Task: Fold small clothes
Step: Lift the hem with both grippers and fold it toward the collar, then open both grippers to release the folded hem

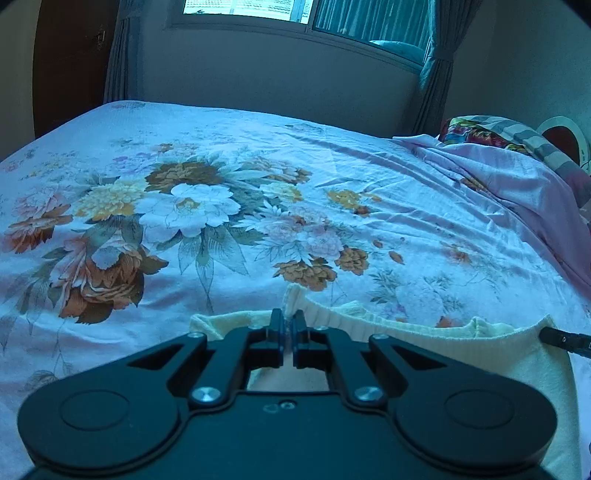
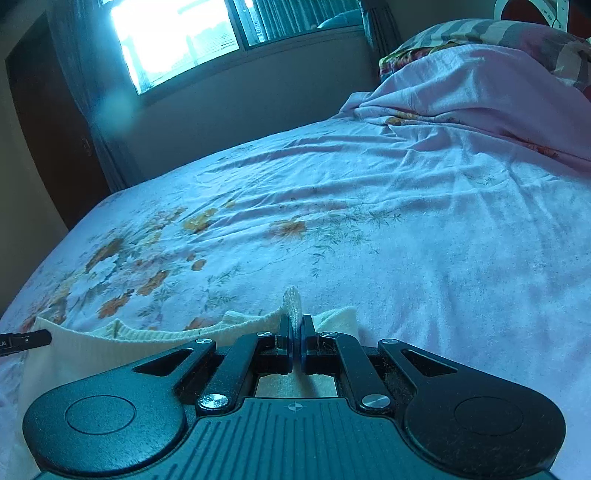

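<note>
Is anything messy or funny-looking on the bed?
Nothing broken or spilled. Only the pink blanket lies bunched by the pillows, and the floral sheet is wrinkled there.

The garment (image 1: 461, 343) lies on the bed (image 1: 258, 221), pillows (image 2: 480, 37) at its far right corner.

Cream ribbed garment (image 1: 461, 343); floral pale-lilac bedsheet (image 1: 258, 192); black tongs (image 1: 287, 325).

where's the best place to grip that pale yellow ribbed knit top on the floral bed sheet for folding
Grip the pale yellow ribbed knit top at its raised upper edge, one point toward each end, coming from the near side. That edge stands clear of the floral bed sheet; the left gripper and right gripper are shut there.
</note>
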The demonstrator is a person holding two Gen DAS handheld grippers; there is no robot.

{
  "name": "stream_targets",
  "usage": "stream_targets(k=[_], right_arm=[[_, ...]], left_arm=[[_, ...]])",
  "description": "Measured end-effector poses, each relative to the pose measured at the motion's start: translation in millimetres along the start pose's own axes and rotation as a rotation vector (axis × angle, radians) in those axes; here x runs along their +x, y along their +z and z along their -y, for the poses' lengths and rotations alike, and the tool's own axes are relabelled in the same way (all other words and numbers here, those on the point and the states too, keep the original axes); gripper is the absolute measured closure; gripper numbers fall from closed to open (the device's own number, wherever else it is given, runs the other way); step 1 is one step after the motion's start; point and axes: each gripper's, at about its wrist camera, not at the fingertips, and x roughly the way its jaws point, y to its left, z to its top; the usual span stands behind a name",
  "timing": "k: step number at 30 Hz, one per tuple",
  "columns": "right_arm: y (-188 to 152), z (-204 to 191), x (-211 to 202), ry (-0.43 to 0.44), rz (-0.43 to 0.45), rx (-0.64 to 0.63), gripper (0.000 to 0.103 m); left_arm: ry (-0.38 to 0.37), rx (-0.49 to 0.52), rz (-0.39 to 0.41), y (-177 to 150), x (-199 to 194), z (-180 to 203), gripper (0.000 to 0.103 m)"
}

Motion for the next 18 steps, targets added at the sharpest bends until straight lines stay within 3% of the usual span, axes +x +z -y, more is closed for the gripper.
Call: stream_targets(k=[5,9,13,15,18], right_arm=[[-8,4,32,-0.055,-0.038,-0.018,0.100],[-15,8,41,-0.083,-0.068,-0.026,0.100],[-5,2,19,-0.090,-0.052,-0.030,0.098],[-3,-6,-2,-0.090,-0.017,-0.051,0.094],[-11,-22,-32,-0.090,0.000,-0.088,0.076]], left_arm=[[0.048,0.016,-0.053,-13,31,0,0.101],[0.085,0.057,-0.085,-19,39,3,0.095],[0.082,0.010,-0.096,-14,20,-1,0.064],[0.090,0.017,-0.083,-16,2,1,0.063],[0.094,0.061,-0.078,-28,-27,12,0.061]])
